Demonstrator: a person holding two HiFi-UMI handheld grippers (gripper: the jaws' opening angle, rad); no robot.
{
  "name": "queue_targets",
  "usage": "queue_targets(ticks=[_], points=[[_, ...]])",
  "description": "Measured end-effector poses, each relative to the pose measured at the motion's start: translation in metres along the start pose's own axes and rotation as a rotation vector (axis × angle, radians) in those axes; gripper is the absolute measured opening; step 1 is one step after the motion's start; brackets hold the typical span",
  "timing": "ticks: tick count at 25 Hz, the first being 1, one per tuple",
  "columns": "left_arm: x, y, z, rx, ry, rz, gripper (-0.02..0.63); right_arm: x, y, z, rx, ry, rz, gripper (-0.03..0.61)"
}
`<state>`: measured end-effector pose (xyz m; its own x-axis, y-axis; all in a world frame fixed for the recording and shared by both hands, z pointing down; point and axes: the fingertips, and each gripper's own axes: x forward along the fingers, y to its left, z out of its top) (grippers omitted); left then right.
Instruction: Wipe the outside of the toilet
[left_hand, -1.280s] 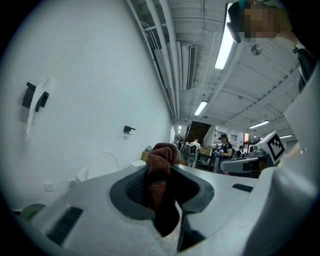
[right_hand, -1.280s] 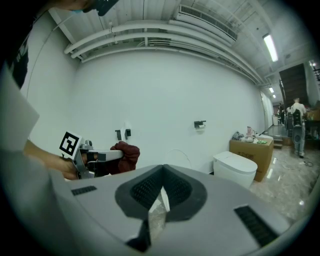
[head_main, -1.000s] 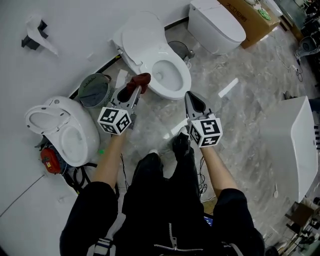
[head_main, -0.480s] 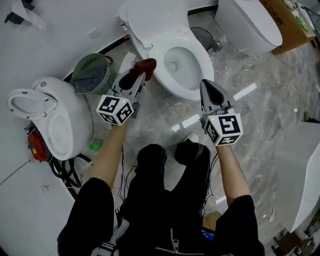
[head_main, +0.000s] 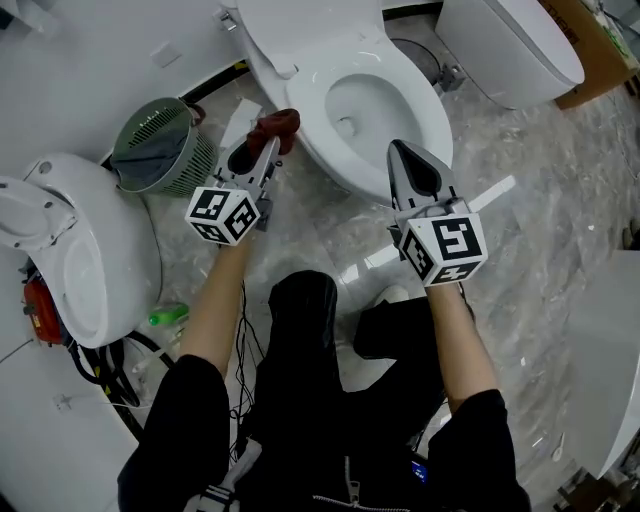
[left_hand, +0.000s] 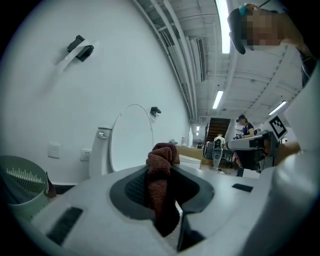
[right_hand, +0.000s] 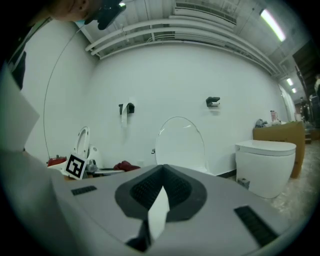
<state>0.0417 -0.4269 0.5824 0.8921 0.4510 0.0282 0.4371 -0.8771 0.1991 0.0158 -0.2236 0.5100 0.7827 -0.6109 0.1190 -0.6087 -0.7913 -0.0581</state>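
Observation:
A white toilet (head_main: 400, 105) with its lid (head_main: 300, 25) raised stands ahead of me; its lid (left_hand: 131, 137) and tank show in the left gripper view, and its lid (right_hand: 180, 142) again in the right gripper view. My left gripper (head_main: 272, 135) is shut on a dark red cloth (head_main: 277, 125), held just left of the bowl's rim. The cloth (left_hand: 161, 170) bunches up between the jaws. My right gripper (head_main: 410, 160) is shut with nothing in it, its tip over the bowl's front rim.
A green mesh waste bin (head_main: 160, 150) stands left of the toilet. Another white toilet (head_main: 60, 260) lies at far left, a third (head_main: 510, 45) at back right beside a cardboard box (head_main: 590, 45). A white fixture (head_main: 615, 360) fills the right edge. My legs are below.
Both grippers have come closer to the toilet bowl, which now sits larger and nearer in the head view. The left still holds the cloth; the right stays shut.

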Motion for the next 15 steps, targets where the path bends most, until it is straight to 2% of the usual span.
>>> queue_targets(ticks=[8, 15], points=[[-0.002, 0.032, -0.063, 0.028, -0.026, -0.044, 0.094, 0.017, 0.031, -0.057, 0.014, -0.050, -0.025, 0.003], [0.002, 0.048, -0.108, 0.032, -0.046, -0.062, 0.094, 0.010, 0.051, -0.114, 0.013, -0.050, -0.049, 0.003]])
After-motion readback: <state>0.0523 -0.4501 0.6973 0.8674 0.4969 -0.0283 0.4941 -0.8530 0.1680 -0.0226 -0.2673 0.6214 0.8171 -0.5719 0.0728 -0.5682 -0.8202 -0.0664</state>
